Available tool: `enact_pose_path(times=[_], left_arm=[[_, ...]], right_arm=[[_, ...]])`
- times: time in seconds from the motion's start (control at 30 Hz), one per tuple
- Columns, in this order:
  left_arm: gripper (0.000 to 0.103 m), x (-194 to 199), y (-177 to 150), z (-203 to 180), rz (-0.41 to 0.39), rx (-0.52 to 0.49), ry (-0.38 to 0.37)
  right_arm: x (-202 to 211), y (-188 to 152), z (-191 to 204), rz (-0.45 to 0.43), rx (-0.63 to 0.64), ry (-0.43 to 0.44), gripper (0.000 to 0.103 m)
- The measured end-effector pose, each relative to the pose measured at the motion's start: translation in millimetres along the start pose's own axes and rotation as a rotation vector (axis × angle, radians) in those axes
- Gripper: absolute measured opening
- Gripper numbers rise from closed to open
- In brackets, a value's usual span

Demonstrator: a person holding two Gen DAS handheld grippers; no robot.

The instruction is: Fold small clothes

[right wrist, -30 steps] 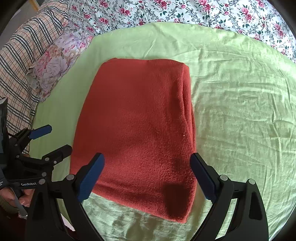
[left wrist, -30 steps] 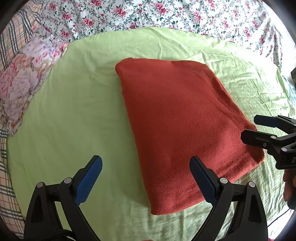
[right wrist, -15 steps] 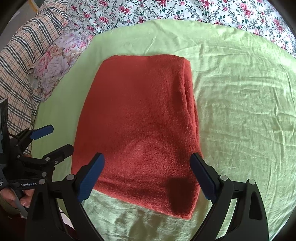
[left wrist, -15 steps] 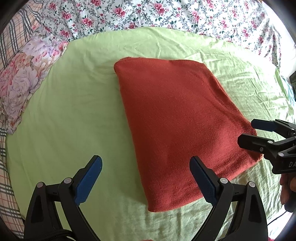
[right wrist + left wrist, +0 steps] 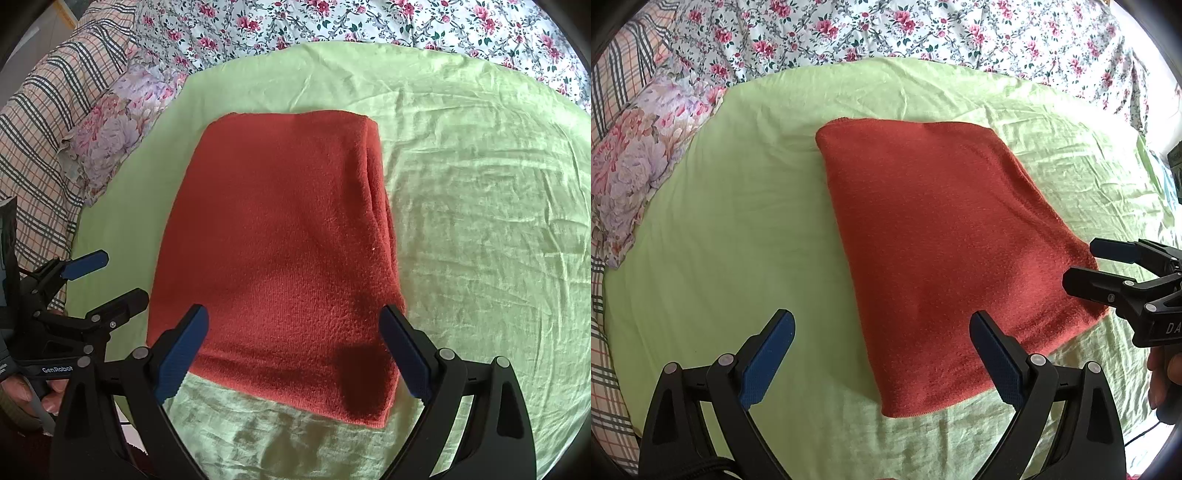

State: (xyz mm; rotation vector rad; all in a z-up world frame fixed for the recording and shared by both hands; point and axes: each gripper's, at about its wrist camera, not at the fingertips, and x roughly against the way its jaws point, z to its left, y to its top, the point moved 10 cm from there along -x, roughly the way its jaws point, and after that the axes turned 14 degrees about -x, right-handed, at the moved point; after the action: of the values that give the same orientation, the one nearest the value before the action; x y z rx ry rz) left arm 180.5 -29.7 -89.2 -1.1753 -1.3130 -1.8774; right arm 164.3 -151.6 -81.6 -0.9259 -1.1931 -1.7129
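The folded rust-red fleece cloth (image 5: 273,258) is left flat ahead of both wide, empty grippers, left gripper (image 5: 882,354) and right gripper (image 5: 293,349), probably for another fold.

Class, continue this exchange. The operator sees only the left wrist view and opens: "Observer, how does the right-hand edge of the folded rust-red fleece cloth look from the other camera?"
Observer: In the right wrist view, the folded rust-red fleece cloth shows stacked layers along that edge.
Operator: Is the right gripper holding anything?
Observer: No. The right gripper is wide open, and its fingers frame the near right part of the cloth.
Operator: What carries my left gripper?
Observer: A hand holds the handle of the left gripper, which is open beside the cloth's left edge.
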Motion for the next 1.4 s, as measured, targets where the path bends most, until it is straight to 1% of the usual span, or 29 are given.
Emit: enact_pose_path(times=[0.47,1.4], left_arm=[[0.096,0.5,2.2,-2.0,-0.002,-0.018,-0.008],[0.096,-3.5,5.8,-6.6,0.006,-0.021,-0.013]], right_arm=[[5.6,-2.2,1.0,-0.014,-0.007,0.003,0.094],[7.9,-0.6,4.7,-0.018,-0.015,0.008,0.093]])
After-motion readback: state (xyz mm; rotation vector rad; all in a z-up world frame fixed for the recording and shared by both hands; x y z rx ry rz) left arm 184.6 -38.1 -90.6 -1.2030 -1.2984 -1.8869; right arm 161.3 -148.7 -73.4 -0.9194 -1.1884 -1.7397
